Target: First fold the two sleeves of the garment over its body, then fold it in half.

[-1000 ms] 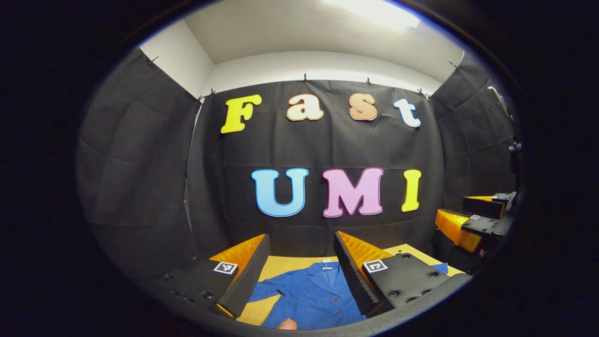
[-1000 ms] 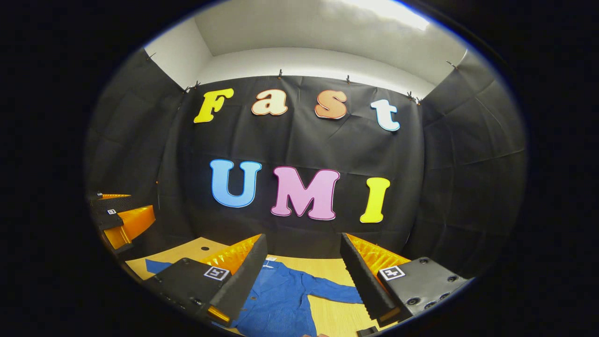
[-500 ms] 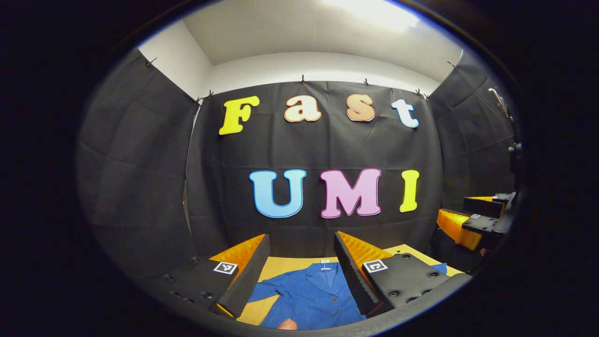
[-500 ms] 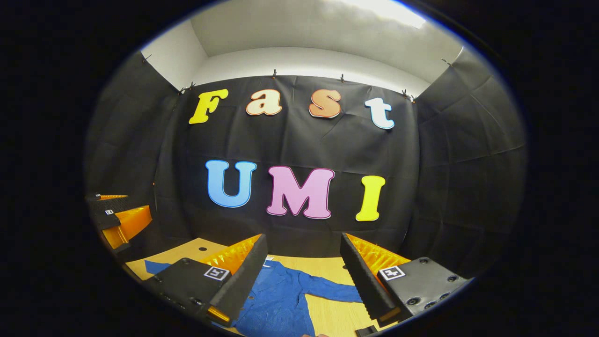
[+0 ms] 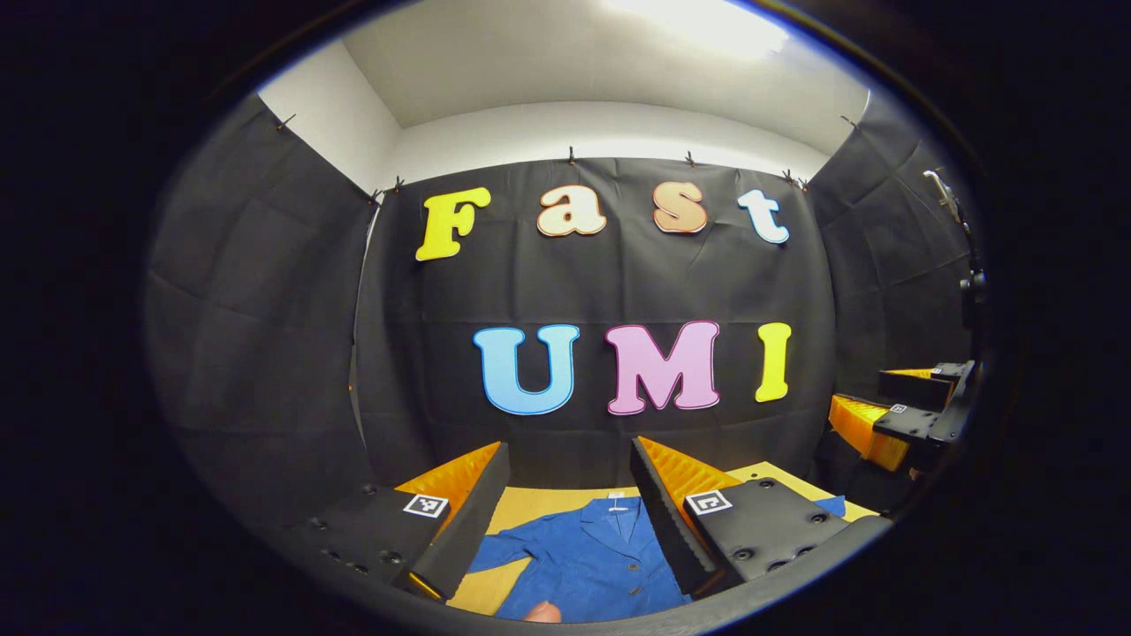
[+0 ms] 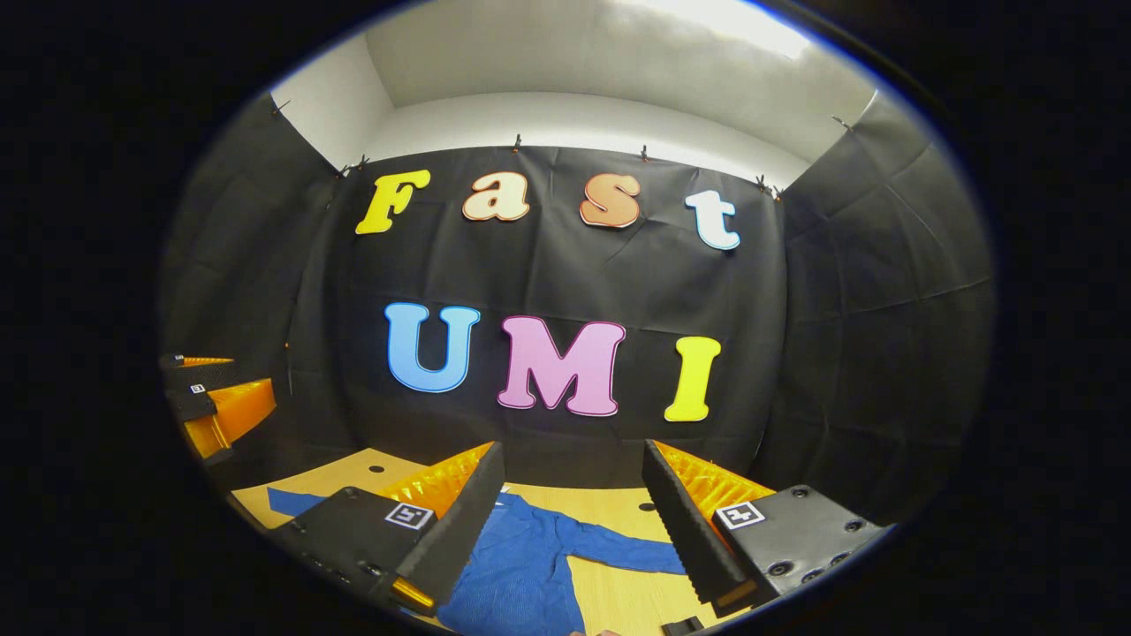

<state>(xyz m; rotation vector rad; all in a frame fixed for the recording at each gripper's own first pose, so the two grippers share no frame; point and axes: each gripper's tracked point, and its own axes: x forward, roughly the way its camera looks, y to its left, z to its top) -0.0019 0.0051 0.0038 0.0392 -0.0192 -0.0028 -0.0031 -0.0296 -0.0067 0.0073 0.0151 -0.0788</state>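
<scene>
A blue button-front garment [image 5: 588, 556] lies flat on the wooden table [image 5: 530, 503], collar toward the back wall, sleeves spread out. In the left gripper view my left gripper [image 5: 565, 464] hangs open above its collar and chest, touching nothing. My right gripper [image 6: 570, 464] is open too, above the garment [image 6: 521, 565] near its right sleeve [image 6: 618, 554], which lies stretched out on the table. The right gripper [image 5: 892, 415] also appears at the far right of the left gripper view, and the left gripper [image 6: 208, 402] at the far left of the right gripper view.
Black cloth walls close the booth behind and on both sides. The wooden table [image 6: 632, 596] extends under the garment, with a small dark hole [image 6: 387, 469] at the back left. A fingertip [image 5: 541, 611] peeks in at the bottom edge of the left gripper view.
Both views have tipped slightly downward and drifted; the right gripper has shifted a little to the right over the garment. Both grippers stay open and the garment has not moved.
</scene>
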